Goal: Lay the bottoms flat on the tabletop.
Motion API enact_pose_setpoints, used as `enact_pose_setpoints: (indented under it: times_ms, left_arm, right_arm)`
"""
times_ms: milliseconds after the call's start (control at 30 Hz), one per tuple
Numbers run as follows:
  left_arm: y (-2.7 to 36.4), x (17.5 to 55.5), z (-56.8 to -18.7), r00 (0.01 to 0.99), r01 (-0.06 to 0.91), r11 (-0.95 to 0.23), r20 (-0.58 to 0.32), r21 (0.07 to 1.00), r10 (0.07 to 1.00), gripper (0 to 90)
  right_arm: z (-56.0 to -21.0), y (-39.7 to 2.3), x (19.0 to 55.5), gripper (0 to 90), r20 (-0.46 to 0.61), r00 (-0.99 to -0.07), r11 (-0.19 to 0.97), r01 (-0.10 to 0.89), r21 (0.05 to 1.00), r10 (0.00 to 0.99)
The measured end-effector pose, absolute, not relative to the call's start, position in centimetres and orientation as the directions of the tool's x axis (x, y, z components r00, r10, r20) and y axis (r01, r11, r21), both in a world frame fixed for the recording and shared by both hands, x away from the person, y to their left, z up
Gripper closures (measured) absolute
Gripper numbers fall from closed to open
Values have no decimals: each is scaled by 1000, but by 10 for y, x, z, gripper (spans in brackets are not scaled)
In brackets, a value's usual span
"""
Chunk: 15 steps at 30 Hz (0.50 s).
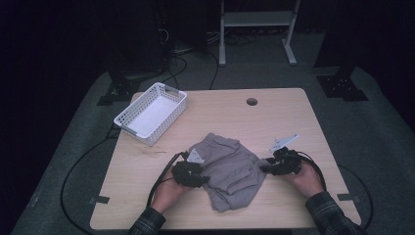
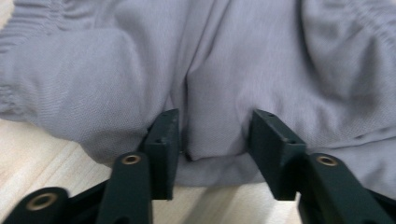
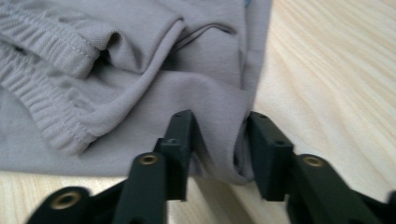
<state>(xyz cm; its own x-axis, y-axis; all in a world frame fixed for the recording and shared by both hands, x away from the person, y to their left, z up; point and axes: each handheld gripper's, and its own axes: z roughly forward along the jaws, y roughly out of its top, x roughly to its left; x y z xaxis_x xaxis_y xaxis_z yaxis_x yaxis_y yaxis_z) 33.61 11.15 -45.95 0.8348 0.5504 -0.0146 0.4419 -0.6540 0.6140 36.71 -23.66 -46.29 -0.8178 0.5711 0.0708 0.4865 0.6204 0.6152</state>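
Note:
Grey shorts [image 1: 230, 166] with an elastic waistband lie crumpled on the wooden table [image 1: 284, 117], near its front. My left gripper [image 1: 206, 178] is at the garment's left edge. In the left gripper view the left gripper [image 2: 215, 135] has a raised fold of the grey cloth [image 2: 215, 93] gathered between its jaws. My right gripper [image 1: 263, 169] meets the garment's right edge. The right gripper [image 3: 219, 140] has a bunched hem of the shorts [image 3: 140, 102] pinched between its jaws. A hand holds each gripper.
A white slotted basket [image 1: 126, 121] sits at the table's back left corner, with nothing in it. A round cable hole [image 1: 251, 102] is near the back edge. Black cables trail off the left side, and bare wood surrounds the garment.

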Motion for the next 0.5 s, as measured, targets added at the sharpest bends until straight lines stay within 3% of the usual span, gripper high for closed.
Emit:
enact_pose_setpoints:
  times_ms: [133, 500]
  left_arm:
    - [111, 341, -459, 829, 442, -655, 0, 612, 559, 694]
    - [115, 373, -460, 786, 465, -622, 29, 630, 617, 719]
  right_arm:
    - [-462, -236, 365, 761, 98, -828, 625, 488, 609, 551]
    - [-462, -215, 345, 780, 139, -887, 675, 429, 600, 441]
